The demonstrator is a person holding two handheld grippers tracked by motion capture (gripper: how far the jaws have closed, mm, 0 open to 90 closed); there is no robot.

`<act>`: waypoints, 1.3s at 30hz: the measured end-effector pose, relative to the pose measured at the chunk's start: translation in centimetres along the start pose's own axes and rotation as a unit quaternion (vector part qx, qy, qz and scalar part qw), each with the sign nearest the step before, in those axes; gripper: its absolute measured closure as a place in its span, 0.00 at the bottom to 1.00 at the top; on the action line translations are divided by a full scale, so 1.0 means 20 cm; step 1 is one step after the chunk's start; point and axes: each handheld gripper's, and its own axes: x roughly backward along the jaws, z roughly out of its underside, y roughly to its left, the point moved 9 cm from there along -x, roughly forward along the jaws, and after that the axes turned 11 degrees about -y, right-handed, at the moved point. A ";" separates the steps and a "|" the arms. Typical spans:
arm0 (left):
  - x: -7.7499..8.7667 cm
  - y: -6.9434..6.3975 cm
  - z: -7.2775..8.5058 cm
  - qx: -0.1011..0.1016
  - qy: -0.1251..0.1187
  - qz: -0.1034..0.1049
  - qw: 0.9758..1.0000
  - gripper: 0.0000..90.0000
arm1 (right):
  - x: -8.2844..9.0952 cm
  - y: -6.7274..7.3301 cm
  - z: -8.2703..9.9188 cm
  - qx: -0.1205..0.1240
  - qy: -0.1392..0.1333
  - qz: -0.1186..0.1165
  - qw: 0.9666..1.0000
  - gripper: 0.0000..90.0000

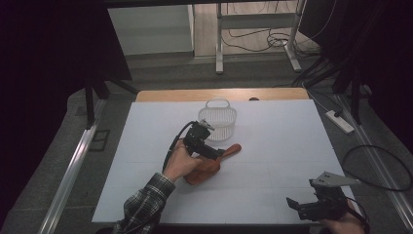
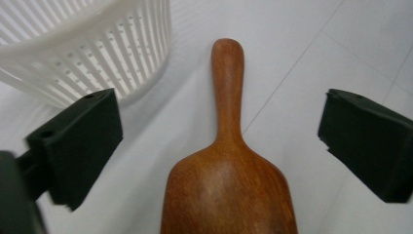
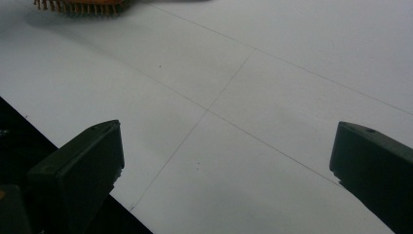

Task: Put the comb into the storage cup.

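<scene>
A brown wooden brush (image 1: 233, 149) lies flat on the white table top (image 1: 282, 141), its handle toward the white slatted basket (image 1: 217, 127). A hand holds my left gripper (image 1: 220, 153) low over the brush. In the left gripper view the handle (image 2: 227, 87) runs up the middle, the basket (image 2: 97, 48) stands at upper left, and the left gripper (image 2: 219, 124) is open, its black pads (image 2: 83, 141) well clear of the wood on both sides. My right gripper (image 1: 295, 206) rests near the table's front right corner; the right gripper view has it (image 3: 226, 156) open over bare table.
The brush's bristles (image 3: 78, 6) peek in at the top left of the right gripper view. A wooden table edge (image 1: 219, 94) runs behind the white top. Metal rails, cables and a power strip (image 1: 339, 121) lie on the floor around the table.
</scene>
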 end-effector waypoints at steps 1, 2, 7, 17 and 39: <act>0.00 0.00 0.00 -0.001 0.000 0.000 1.000 0.12 | 0.00 0.00 0.00 0.000 0.000 0.000 1.000 0.00; 0.01 0.01 0.00 0.000 -0.001 -0.001 1.000 0.18 | 0.00 0.00 0.00 0.000 0.000 0.000 1.000 0.00; 0.00 0.01 0.00 0.001 0.010 -0.004 1.000 0.53 | 0.00 0.00 0.00 0.000 0.001 0.000 1.000 0.00; -0.03 0.00 -0.01 0.002 0.010 0.003 1.000 0.99 | 0.00 0.00 0.00 0.000 0.001 0.000 1.000 0.00; -0.17 0.04 0.11 0.030 0.068 -0.005 0.997 0.99 | 0.00 0.00 0.00 0.002 0.003 0.001 1.000 0.00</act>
